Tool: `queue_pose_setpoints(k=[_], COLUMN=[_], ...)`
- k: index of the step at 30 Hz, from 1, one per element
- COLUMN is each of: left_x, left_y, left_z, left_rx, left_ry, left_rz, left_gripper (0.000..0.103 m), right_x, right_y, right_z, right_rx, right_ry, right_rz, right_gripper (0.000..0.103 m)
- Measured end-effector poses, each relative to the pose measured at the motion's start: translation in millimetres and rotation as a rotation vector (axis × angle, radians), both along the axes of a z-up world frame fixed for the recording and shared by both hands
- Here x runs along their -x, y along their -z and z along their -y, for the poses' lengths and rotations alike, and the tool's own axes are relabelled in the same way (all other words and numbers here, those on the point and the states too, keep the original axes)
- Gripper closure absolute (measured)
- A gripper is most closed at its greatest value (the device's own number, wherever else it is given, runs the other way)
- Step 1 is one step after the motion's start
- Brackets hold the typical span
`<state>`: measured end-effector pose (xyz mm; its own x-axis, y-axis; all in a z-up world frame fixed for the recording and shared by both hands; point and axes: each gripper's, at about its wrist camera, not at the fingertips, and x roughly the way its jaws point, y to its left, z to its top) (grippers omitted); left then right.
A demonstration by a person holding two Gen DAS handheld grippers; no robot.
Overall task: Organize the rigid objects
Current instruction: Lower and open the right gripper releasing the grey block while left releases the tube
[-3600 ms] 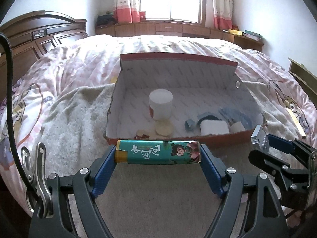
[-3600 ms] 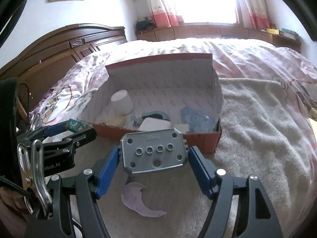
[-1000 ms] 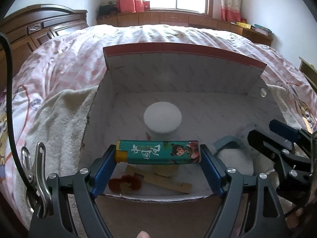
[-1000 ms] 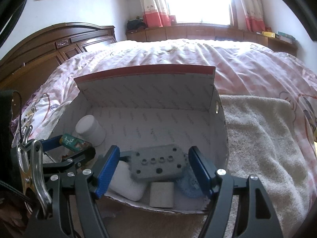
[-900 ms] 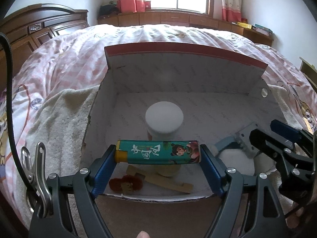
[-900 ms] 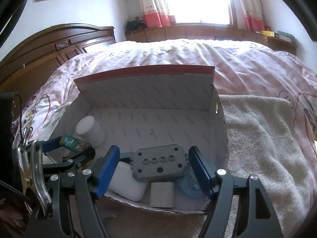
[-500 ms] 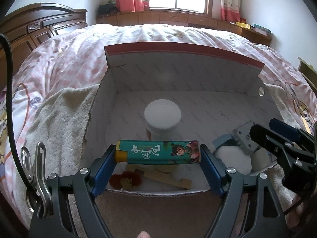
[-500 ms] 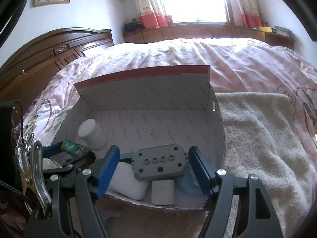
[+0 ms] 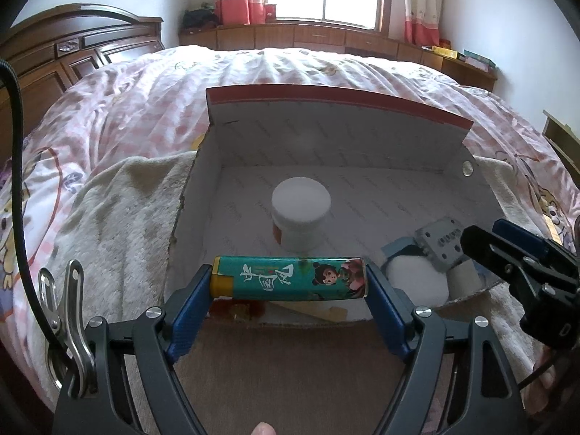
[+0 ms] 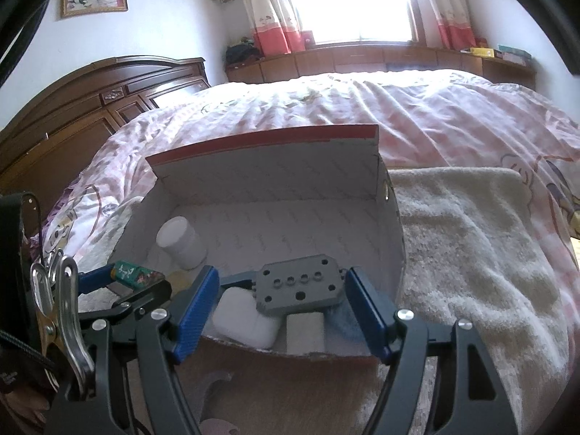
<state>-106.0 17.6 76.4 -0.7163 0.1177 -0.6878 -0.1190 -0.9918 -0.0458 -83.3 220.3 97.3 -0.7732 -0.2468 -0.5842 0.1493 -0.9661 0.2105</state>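
My left gripper (image 9: 290, 279) is shut on a teal tube (image 9: 290, 277) with a cartoon girl, held crosswise over the front-left wall of the red-edged cardboard box (image 9: 340, 105). In the right wrist view that tube (image 10: 136, 275) shows at the left. My right gripper (image 10: 282, 279) stands open over the box's front right. The grey holed plate (image 10: 299, 288) lies tilted on the things in the box, and a clear gap separates it from the left finger. From the left wrist view the plate (image 9: 440, 241) lies just past the right gripper (image 9: 484, 232).
In the box stand a white jar (image 9: 301, 214), a white rounded block (image 10: 246, 319), a pale block (image 10: 304, 330), a blue item (image 10: 340, 322) and a wooden strip (image 9: 326, 310). The box rests on a beige towel (image 10: 471, 253) over a pink quilt (image 9: 145, 101). A dark headboard (image 10: 90, 108) is left.
Both grippers came forward from in front of the box to over its near wall. The grey plate went from the right gripper's grip to lying in the box. Little motion over the last second.
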Motion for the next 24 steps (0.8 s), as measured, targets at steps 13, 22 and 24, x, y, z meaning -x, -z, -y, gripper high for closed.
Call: queue_pose_setpoints(k=[13,22,24], left_x=[-21,-8,-6], left_y=[-10,-7,-4], left_z=[2,1,2], left_rx=[0.003,0.022,0.022], left_ry=[0.009,0.011,0.006], left_rz=[-0.025,-0.018,-0.012], left_gripper=[0.021,0.021,0.021], right_x=[-26,-36,-36], right_y=[-5,-4,-3], right_z=[-7,-7,-8], right_rx=[0.028,0.019,0.022], right_ry=[0.02,0.024,0.026], right_rz=[-0.002,0.0,0.004], right_gripper=[0.028,0.028,0.028])
